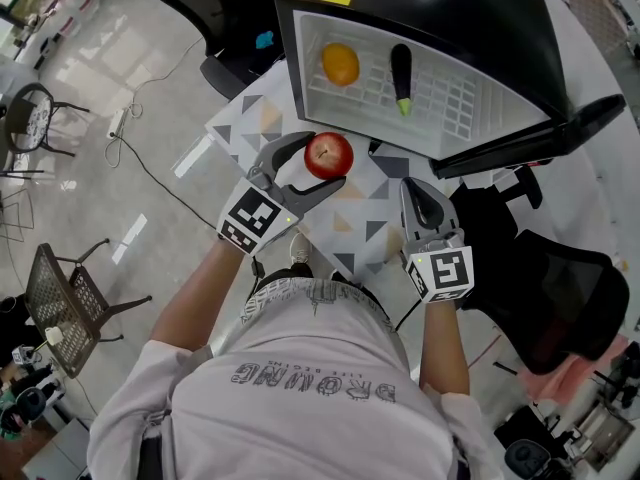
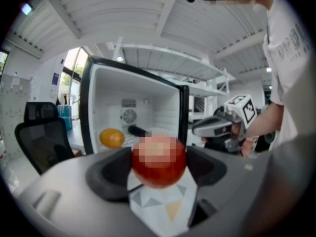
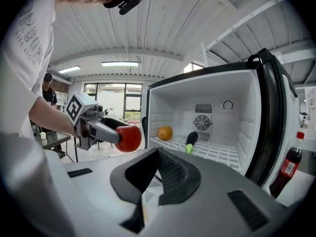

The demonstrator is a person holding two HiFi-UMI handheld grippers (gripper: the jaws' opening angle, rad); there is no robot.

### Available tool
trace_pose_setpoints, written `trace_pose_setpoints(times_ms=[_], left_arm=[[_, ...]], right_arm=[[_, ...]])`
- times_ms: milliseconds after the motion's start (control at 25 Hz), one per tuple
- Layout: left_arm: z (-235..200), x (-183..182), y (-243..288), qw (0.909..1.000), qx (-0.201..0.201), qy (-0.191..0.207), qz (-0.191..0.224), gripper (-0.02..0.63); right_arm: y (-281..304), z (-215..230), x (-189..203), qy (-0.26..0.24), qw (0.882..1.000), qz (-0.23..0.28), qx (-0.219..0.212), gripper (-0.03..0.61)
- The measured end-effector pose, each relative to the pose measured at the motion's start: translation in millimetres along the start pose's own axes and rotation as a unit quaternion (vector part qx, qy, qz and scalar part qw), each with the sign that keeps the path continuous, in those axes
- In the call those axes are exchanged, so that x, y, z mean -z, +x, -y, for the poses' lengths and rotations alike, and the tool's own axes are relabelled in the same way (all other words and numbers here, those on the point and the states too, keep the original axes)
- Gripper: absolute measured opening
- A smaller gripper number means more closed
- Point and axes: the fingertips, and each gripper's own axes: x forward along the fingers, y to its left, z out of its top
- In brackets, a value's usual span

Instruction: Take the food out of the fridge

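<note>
The red apple is already clear of the fridge, held just in front of its open mouth and above the patterned table that the fridge stands on. The left gripper has its jaws clamped on the apple from both sides, and the apple does not appear to touch the tabletop yet. Inside the fridge, an orange sits toward the left end of the white wire shelf, and a dark eggplant with a green stem end lies beside it, nearer the middle; the two are apart. The right gripper waits in front of the fridge by the swung-out door, its jaws pressed together with nothing between them. By my reading, one of three items is out and only needs setting down, while the orange and eggplant are still to be fetched.
</note>
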Motion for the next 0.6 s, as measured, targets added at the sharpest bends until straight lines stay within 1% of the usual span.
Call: trace_pose_setpoints(times_ms=[600], left_arm=[[13, -1, 9, 1.0, 0.0, 0.0, -0.005, 0.353]], right_arm=[[-4, 6, 5, 0.0, 1.0, -0.001, -0.009, 0.0]])
